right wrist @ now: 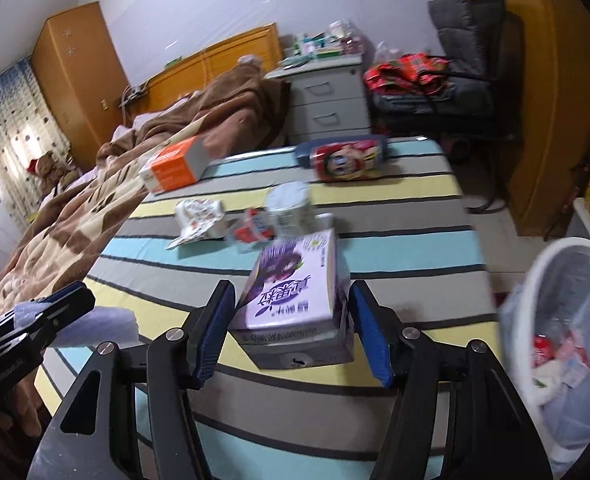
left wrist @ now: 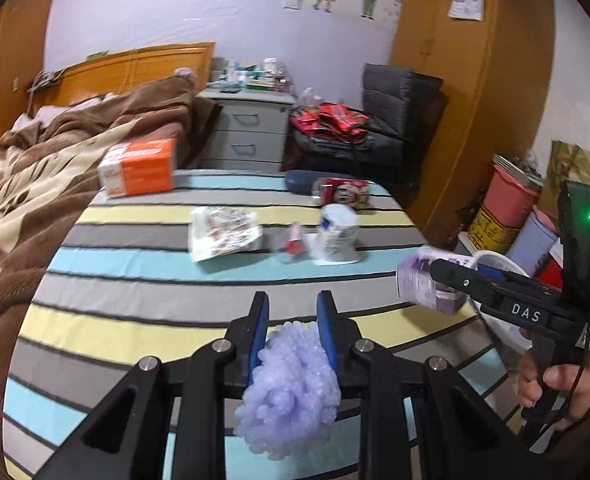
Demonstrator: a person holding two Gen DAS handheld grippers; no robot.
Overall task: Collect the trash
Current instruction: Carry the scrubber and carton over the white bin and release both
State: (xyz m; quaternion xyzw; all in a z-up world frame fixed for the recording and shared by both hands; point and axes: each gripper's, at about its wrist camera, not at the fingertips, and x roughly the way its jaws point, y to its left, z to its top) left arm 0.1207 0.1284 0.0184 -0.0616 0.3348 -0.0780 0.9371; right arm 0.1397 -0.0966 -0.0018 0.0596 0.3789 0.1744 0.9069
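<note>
My left gripper (left wrist: 293, 320) is shut on a crumpled wad of purple bubble wrap (left wrist: 291, 384), held above the striped bed. My right gripper (right wrist: 291, 320) is shut on a purple drink carton (right wrist: 295, 292); the carton also shows in the left wrist view (left wrist: 427, 280). A white bin with a liner (right wrist: 567, 320) stands beside the bed at the right and holds trash. On the bed lie a crumpled white wrapper (left wrist: 223, 232), a small red-and-clear wrapper (left wrist: 295, 242), a white cup (left wrist: 337, 236), a red snack pack (left wrist: 345, 192) and an orange box (left wrist: 139, 172).
The striped bed sheet (left wrist: 135, 320) spans both views. A brown blanket (left wrist: 35, 184) covers the bed's left side. A grey nightstand (left wrist: 247, 128), a dark chair with clothes (left wrist: 375, 120) and a wooden wardrobe (left wrist: 475, 80) stand behind. Coloured bins (left wrist: 511, 204) sit at the right.
</note>
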